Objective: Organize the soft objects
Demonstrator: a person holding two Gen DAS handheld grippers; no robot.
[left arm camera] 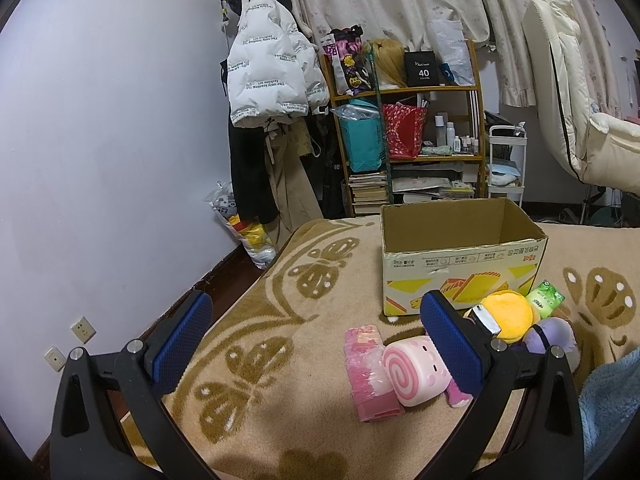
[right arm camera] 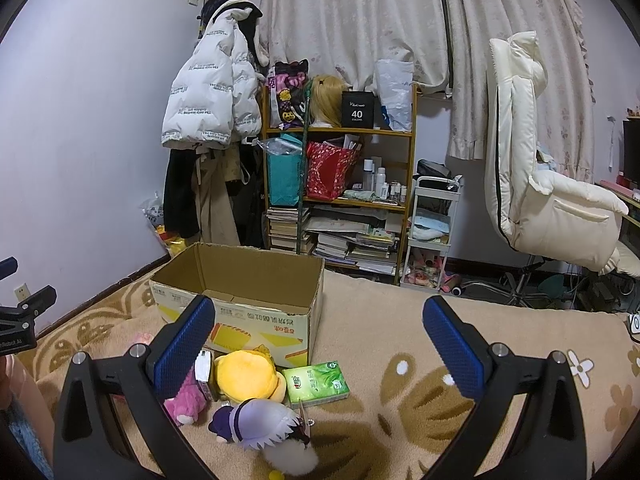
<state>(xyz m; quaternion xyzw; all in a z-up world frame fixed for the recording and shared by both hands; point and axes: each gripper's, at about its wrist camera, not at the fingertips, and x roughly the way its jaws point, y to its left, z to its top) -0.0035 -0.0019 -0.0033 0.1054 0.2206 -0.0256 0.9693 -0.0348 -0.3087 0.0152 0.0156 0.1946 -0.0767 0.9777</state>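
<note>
- Black shelf box (right arm camera: 357, 109) in the background is reading "40 COLORS".
- Open cardboard box (right arm camera: 256, 300) is sitting beside plush toys.
- Left gripper (left arm camera: 316, 340) and right gripper (right arm camera: 319, 346) are both gaping wide, holding nothing.

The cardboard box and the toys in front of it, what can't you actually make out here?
- Cardboard box floor: left wrist view, near wall hides it; right wrist view shows only a strip.
- Pink plush: both views, a blue gripper pad covers most of it.
- Purple plush face: turned away, right wrist view.
- Green tissue pack print: too small.
</note>
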